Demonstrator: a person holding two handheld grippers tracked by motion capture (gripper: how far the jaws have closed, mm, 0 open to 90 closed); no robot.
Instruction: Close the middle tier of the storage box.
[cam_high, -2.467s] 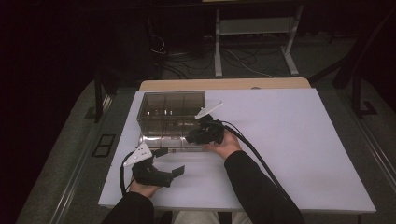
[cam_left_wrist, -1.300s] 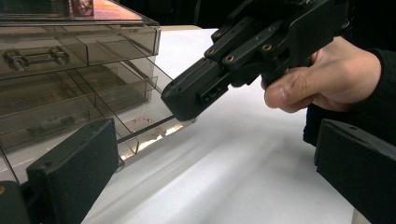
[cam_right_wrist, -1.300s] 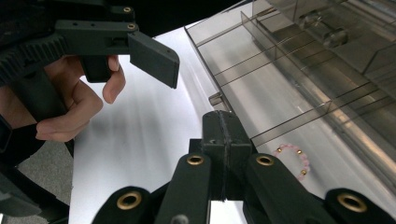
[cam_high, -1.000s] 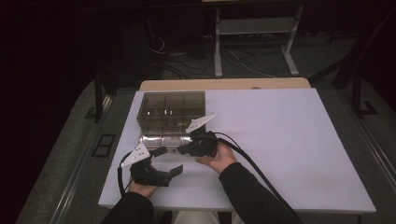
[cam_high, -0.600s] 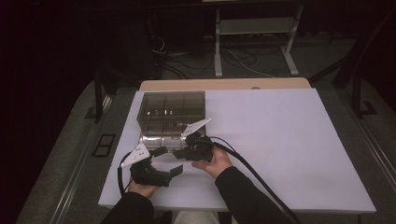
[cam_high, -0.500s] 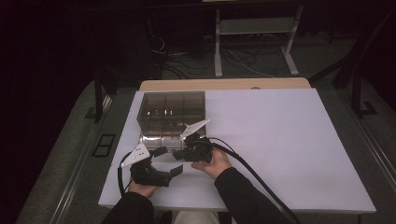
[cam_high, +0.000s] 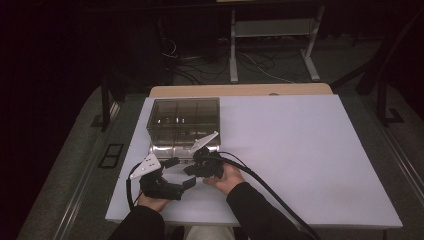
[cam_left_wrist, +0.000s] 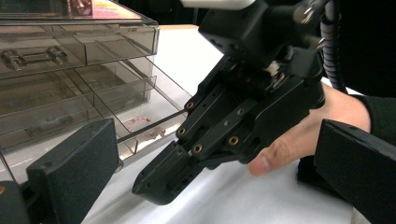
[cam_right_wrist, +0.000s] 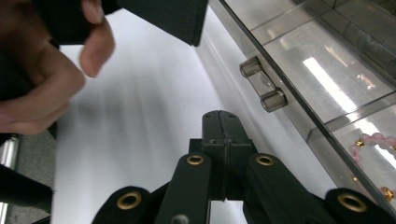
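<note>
A smoky clear drawer cabinet (cam_high: 185, 117) stands at the table's left. Its bottom drawer (cam_high: 172, 148) is pulled out, and a pink bead bracelet (cam_right_wrist: 373, 140) (cam_left_wrist: 140, 122) lies in one compartment. My right gripper (cam_high: 190, 170) (cam_right_wrist: 220, 123) is shut with nothing in it. Its tip (cam_left_wrist: 161, 184) hangs low over the table just in front of the drawer's handle (cam_right_wrist: 261, 88). My left gripper (cam_high: 181, 173) (cam_left_wrist: 217, 135) stands wide open and empty, close to the right one, which shows between its jaws.
The white table (cam_high: 300, 150) stretches bare to the right of the cabinet. A hand (cam_right_wrist: 42, 70) holds the left gripper close to the right gripper's tip. Dark floor, cables and a metal frame (cam_high: 272, 35) lie beyond the far edge.
My right gripper has come away from the cabinet front, toward the person and down, and ended beside the left gripper. The left gripper has stayed put.
</note>
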